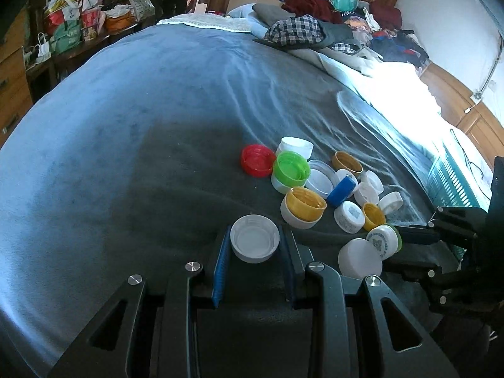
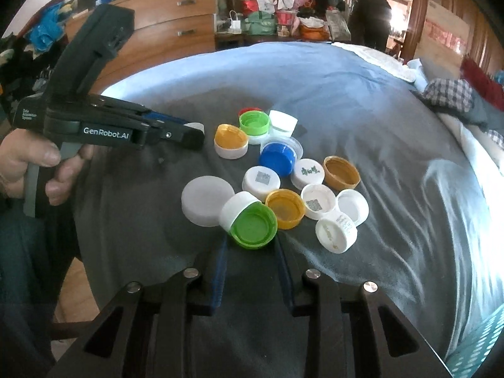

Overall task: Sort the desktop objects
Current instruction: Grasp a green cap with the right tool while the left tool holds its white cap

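Several loose bottle caps lie heaped on a grey-blue blanket (image 1: 126, 132). In the left wrist view my left gripper (image 1: 255, 236) is shut on an upturned white cap (image 1: 254, 242), with a blue pad against each side. The right wrist view shows that left gripper (image 2: 195, 130) in a hand (image 2: 47, 163), left of the heap. My right gripper (image 2: 252, 242) grips a green cap (image 2: 253, 226) that has a white cap (image 2: 237, 204) nested against it. It shows again as the right gripper (image 1: 400, 245) at the heap's near right. A wide white lid (image 2: 208, 200) lies just left of the green cap.
Red (image 1: 257, 160), green (image 1: 291, 166), yellow (image 1: 306, 201) and blue (image 1: 341, 191) caps sit beyond the left gripper. A teal basket (image 1: 450, 182) stands at the bed's right edge. Clothes (image 1: 315, 28) pile at the far end. A wooden dresser (image 2: 157, 22) and a standing person (image 2: 370, 19) are behind.
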Demonstrator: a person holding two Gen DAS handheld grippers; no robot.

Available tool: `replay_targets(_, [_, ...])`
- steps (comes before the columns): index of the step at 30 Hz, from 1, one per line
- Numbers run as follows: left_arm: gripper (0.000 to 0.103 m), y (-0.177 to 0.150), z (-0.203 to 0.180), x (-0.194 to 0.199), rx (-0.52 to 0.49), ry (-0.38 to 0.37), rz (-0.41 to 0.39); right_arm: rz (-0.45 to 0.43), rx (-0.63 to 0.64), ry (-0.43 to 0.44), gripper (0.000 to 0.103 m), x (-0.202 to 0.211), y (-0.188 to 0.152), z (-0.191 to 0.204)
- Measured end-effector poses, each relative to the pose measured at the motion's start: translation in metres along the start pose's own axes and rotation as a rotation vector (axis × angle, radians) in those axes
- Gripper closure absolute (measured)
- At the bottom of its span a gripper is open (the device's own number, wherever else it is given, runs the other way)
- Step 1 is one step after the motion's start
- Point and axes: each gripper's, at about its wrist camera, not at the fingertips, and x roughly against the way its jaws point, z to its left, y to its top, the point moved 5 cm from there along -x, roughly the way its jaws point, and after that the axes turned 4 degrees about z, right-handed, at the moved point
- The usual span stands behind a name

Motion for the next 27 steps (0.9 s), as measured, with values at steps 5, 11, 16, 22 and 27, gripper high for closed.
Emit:
replay_targets(5, [0.077,0.0,0.001,0.0,0.001,-0.002,0.001,-0.017,-0.087,0.064,0.071,0.0,0.004,-0.004])
replay_targets(11, [0.073,0.001,0.003,0.0,0.005,-0.017,0.001,-0.059,-0.42,0.336,0.07,0.008,0.0,-0.029])
replay_targets(16, [0.071,0.0,0.001,0.0,0.001,-0.022,-0.001,-0.058,-0.661,0.504,0.068,-0.006,-0.01,-0.042])
replay_targets(22, [0.069,0.001,0.002,0.0,0.005,-0.031,-0.001,-0.056,-0.525,0.326,0.05,-0.002,-0.006,-0.026])
replay_targets(27, [0.068,0.001,0.002,0.0,0.004,-0.033,-0.001,-0.031,-0.428,0.274,0.05,-0.006,0.005,-0.014])
